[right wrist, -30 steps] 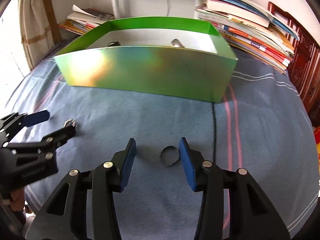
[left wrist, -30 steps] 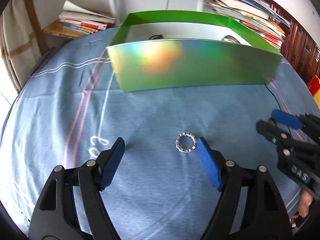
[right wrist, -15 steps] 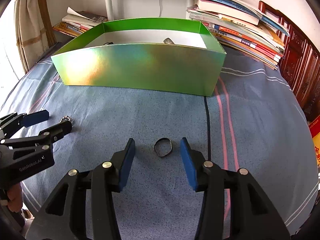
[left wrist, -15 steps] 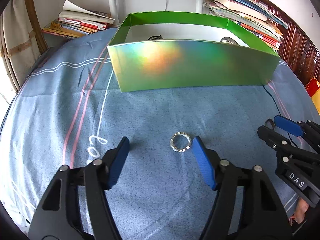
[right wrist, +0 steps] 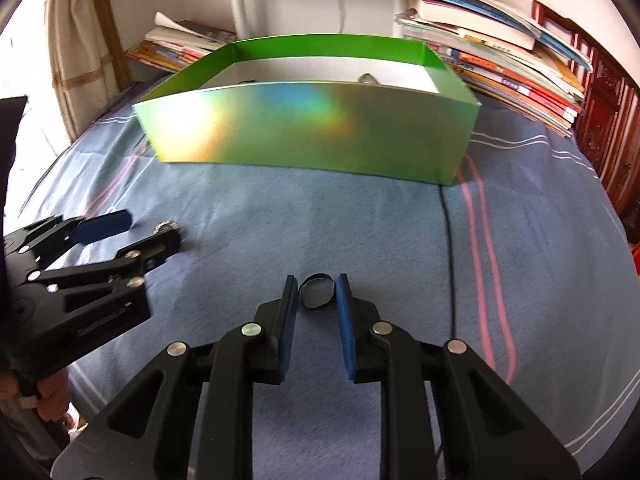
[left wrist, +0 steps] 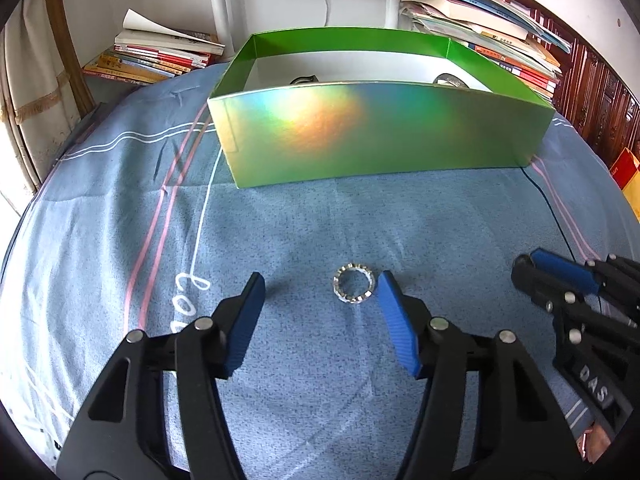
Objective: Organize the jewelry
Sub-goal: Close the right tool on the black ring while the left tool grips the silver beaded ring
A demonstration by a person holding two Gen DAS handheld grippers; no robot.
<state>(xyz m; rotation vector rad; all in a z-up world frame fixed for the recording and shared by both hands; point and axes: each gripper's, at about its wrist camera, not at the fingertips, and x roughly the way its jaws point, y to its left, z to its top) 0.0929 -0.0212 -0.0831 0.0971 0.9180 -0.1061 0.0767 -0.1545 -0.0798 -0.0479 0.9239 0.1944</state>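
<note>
A silver studded ring [left wrist: 354, 289] lies on the blue cloth between the fingers of my left gripper [left wrist: 320, 292], close to the right finger; the left gripper is open. In the right wrist view the ring [right wrist: 168, 225] peeks past that gripper [right wrist: 132, 228]. A dark ring [right wrist: 317, 291] sits between the pads of my right gripper [right wrist: 317, 292], which has narrowed around it; the pads touch or nearly touch it. A shiny green box [left wrist: 380, 132] stands beyond, with small jewelry pieces [left wrist: 304, 79] inside. It also shows in the right wrist view [right wrist: 312, 128].
Stacks of books [left wrist: 160, 56] lie behind the box at left, and more books [right wrist: 500, 60] at right. A thin black cable [right wrist: 446, 248] runs across the cloth right of the dark ring. White lamp pole [left wrist: 220, 4] stands behind the box. Dark wooden furniture [right wrist: 608, 128] is at far right.
My right gripper has narrowed around the dark ring. My left gripper has pulled back a little and stays open around the silver ring.
</note>
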